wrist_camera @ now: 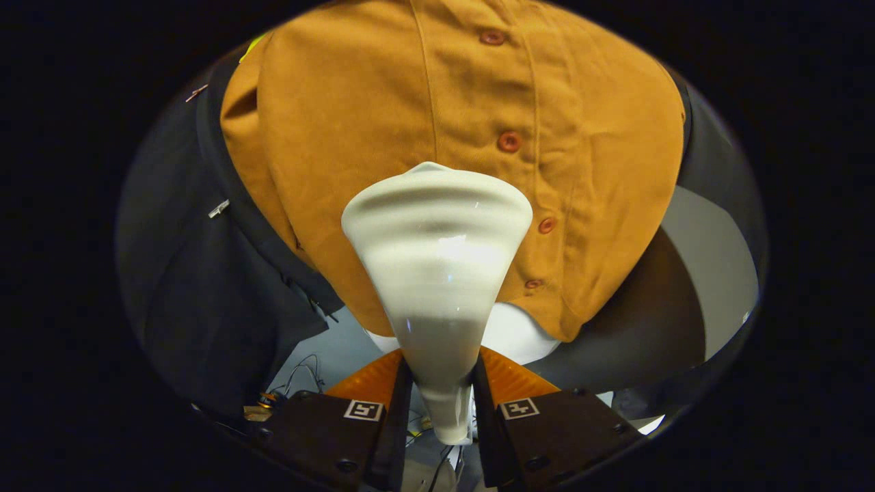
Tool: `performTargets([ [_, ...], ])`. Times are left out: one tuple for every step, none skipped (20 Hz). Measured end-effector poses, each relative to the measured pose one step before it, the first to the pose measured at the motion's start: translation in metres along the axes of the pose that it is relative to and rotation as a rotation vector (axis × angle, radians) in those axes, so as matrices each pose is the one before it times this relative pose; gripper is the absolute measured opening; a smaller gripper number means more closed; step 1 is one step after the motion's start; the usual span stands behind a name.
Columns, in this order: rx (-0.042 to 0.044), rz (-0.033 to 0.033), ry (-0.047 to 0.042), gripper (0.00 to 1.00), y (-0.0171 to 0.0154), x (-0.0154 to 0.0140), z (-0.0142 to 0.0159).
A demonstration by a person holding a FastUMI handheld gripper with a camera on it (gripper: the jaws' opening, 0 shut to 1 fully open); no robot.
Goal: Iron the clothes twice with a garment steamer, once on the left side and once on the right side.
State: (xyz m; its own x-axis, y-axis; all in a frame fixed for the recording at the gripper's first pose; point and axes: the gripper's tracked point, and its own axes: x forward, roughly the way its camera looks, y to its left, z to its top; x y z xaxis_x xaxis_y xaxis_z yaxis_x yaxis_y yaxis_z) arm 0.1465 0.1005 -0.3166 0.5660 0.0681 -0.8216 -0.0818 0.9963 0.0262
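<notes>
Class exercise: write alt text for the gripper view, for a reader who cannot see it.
A white garment steamer is clamped between the two fingers of the claw, its wide head up against the front of an orange buttoned shirt just left of the button row. The shirt hangs on a white form, with black cloth behind.

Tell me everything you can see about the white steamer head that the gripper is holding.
The steamer head is glossy off-white plastic, shaped like a cone: a narrow neck low between the fingers, flaring to a wide, ridged top with a small peak. The gripper is shut on its neck, both fingers pressing the sides. It points forward at the mustard-brown buttoned shirt, beside the button placket; contact with the cloth cannot be told.
</notes>
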Motion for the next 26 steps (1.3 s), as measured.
performTargets([
  [-0.00225,0.0032,-0.03116,0.47,-0.0035,-0.01174,0.00542],
  [-0.00337,0.00098,-0.03146,0.47,-0.00459,-0.01046,0.00918],
  [-0.00127,-0.0003,-0.03242,0.47,-0.0055,-0.01307,0.00932],
  [0.00162,-0.00067,-0.03683,0.47,-0.00413,-0.0152,0.01288],
  [0.00668,0.00003,-0.03502,0.47,-0.00331,-0.01314,0.01251],
  [0.00815,-0.00122,-0.03332,0.47,-0.00537,-0.01178,0.01109],
  [0.00989,-0.00542,-0.03429,0.47,-0.00639,-0.01134,0.01324],
  [0.00731,-0.00767,-0.03524,0.47,-0.00808,-0.01138,0.01216],
  [0.00686,-0.00486,-0.03488,0.47,-0.0061,-0.00737,0.01112],
  [0.00431,-0.00237,-0.03282,0.47,-0.00571,-0.00541,0.00867],
  [0.00306,-0.00382,-0.03316,0.47,-0.00419,-0.00728,0.01121],
  [0.00512,-0.00441,-0.03407,0.47,-0.00364,-0.00553,0.01315],
  [0.00708,-0.00377,-0.03607,0.47,-0.00304,-0.00171,0.01086],
  [0.00654,-0.0005,-0.03855,0.47,-0.00454,-0.00332,0.01047],
  [0.00378,0.00195,-0.04167,0.47,-0.00412,-0.00396,0.0127],
  [0.00114,0.00239,-0.04337,0.47,-0.00292,-0.00721,0.01148],
  [-0.00122,0.00539,-0.04442,0.47,-0.00167,-0.00492,0.01235],
  [-0.00207,0.01081,-0.04084,0.47,-0.00037,-0.0052,0.00915],
  [-0.00432,0.00998,-0.03604,0.47,-0.00172,-0.00447,0.00574],
  [-0.00733,0.00758,-0.03709,0.47,-0.00124,-0.0089,0.00467],
  [-0.0112,0.00567,-0.03255,0.47,0.00048,-0.0055,0.00598],
  [-0.00768,0.00447,-0.02989,0.46,0.00097,-0.0043,0.00729],
  [-0.00259,0.00427,-0.02711,0.47,0.00021,-0.00333,0.00616],
  [-0.00057,0.00353,-0.0219,0.46,0.00112,-0.00273,0.00559],
  [-0.00023,0.00238,-0.01832,0.46,-0.00034,-0.00191,0.00464],
  [-0.00156,0.00064,-0.01561,0.46,-0.00097,-0.00253,0.00363],
])
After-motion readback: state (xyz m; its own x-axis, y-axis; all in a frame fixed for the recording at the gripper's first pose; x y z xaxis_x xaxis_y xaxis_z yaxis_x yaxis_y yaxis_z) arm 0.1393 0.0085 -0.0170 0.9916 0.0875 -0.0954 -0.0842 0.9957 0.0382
